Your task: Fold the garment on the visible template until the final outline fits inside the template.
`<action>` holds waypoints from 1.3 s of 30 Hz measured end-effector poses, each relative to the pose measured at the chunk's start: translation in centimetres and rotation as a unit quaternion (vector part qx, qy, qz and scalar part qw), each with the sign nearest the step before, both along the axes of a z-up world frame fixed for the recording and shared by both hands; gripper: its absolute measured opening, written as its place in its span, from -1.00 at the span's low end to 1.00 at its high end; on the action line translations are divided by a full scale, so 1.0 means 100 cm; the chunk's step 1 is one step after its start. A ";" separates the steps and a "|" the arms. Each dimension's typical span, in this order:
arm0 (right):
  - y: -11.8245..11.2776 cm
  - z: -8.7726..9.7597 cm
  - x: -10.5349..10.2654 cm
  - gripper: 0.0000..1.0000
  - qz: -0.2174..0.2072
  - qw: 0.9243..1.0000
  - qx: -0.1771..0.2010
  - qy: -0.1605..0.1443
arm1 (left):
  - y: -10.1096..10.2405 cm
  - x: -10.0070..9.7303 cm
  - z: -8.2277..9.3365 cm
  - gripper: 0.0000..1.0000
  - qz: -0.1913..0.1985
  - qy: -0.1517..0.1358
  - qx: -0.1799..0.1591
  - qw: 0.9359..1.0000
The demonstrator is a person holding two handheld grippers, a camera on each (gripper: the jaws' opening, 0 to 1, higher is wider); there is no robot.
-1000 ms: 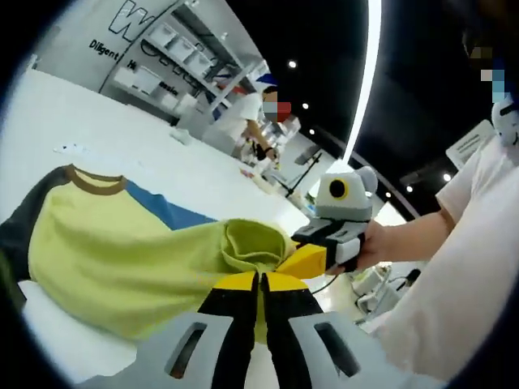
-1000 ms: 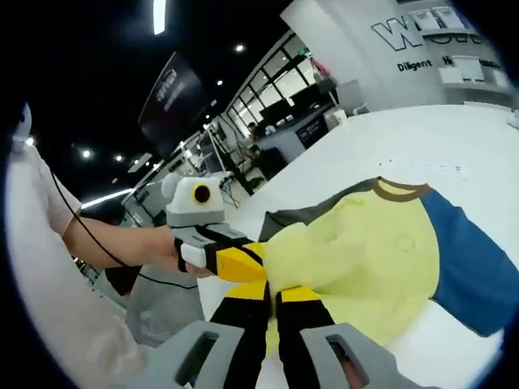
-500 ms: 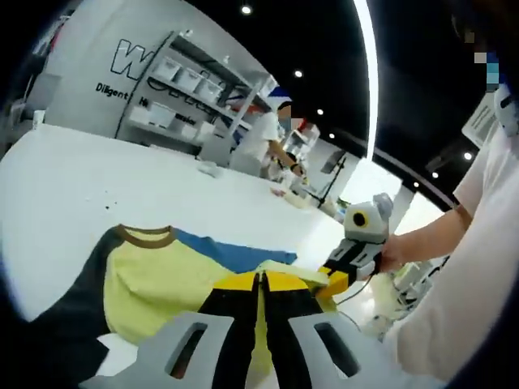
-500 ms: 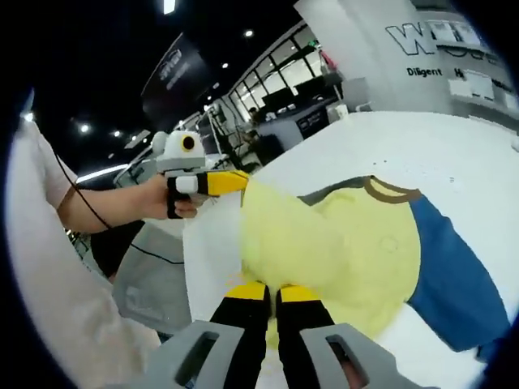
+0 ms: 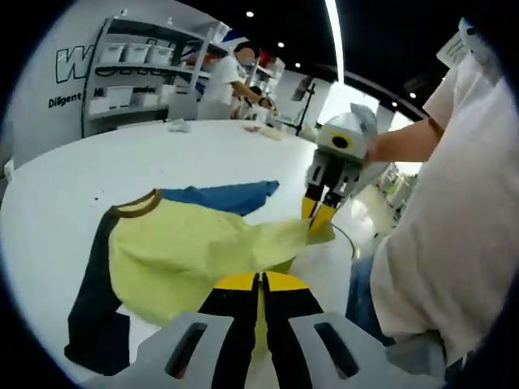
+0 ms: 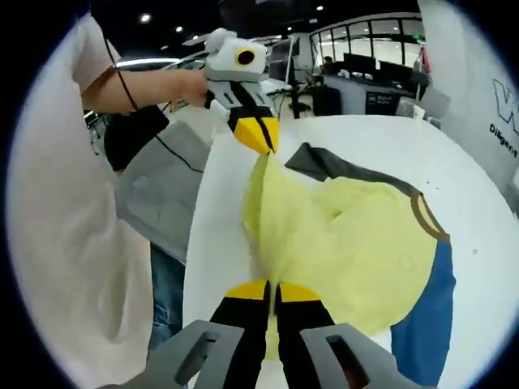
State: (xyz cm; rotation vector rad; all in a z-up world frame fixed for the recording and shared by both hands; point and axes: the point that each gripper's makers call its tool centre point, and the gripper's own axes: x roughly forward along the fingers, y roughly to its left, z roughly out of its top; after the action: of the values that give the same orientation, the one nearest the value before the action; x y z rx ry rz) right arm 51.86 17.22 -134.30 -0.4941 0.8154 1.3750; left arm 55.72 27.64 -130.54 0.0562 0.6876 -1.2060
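2 grippers of mine pinch the yellow shirt's point(image 5: 195, 251) hem, jaws closed on cloth: left gripper point(image 5: 259, 279), right gripper point(image 6: 270, 286). I hold that edge lifted off the white table point(image 5: 122, 154). The shirt's length runs away from me, brown collar point(image 6: 426, 215) at its far end, blue sleeve point(image 5: 223, 197) flat. Shelves point(image 5: 134, 61) line the wall.
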 end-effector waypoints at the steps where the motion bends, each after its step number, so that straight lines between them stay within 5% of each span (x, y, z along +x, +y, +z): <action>1: 0.001 -0.006 -0.005 -1.00 0.007 1.000 -0.006 0.002 | -0.001 -0.005 -0.008 -1.00 -0.002 0.006 0.003 1.000; 5: -0.004 -0.044 -0.026 -1.00 0.040 0.998 -0.057 0.000 | 0.000 -0.019 -0.031 -0.99 0.000 0.021 0.006 1.000; 10: -0.008 -0.068 -0.039 -1.00 0.053 0.996 -0.077 -0.007 | 0.018 -0.029 -0.061 -0.99 0.023 0.025 0.040 0.999; 17: -0.021 -0.076 -0.038 -0.98 0.036 0.995 -0.089 -0.034 | 0.051 -0.043 -0.089 -0.77 0.049 0.010 0.105 0.993; 22: -0.038 -0.083 -0.038 -0.71 0.017 0.994 -0.099 -0.052 | 0.044 -0.064 -0.103 -0.62 0.019 -0.008 0.135 0.991; 25: -0.048 -0.086 -0.040 -0.69 0.008 0.993 -0.106 -0.057 | 0.047 -0.068 -0.119 -0.51 0.000 -0.031 0.193 0.981; 30: -0.058 -0.094 -0.044 -0.63 -0.009 0.992 -0.113 -0.060 | 0.038 -0.079 -0.133 -0.55 -0.018 -0.030 0.201 0.979; 33: -0.063 -0.100 -0.048 -0.57 -0.015 0.991 -0.116 -0.059 | 0.045 -0.072 -0.139 -0.68 -0.017 -0.063 0.237 0.969; 39: -0.071 -0.107 -0.051 -0.68 -0.025 0.990 -0.127 -0.062 | 0.047 -0.066 -0.137 -0.84 -0.016 -0.063 0.230 0.971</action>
State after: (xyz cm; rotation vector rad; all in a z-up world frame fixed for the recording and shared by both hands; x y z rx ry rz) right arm 46.77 10.07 -144.96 -0.7458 0.8992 1.1863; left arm 49.12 32.32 -144.21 0.5272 0.8447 -1.0423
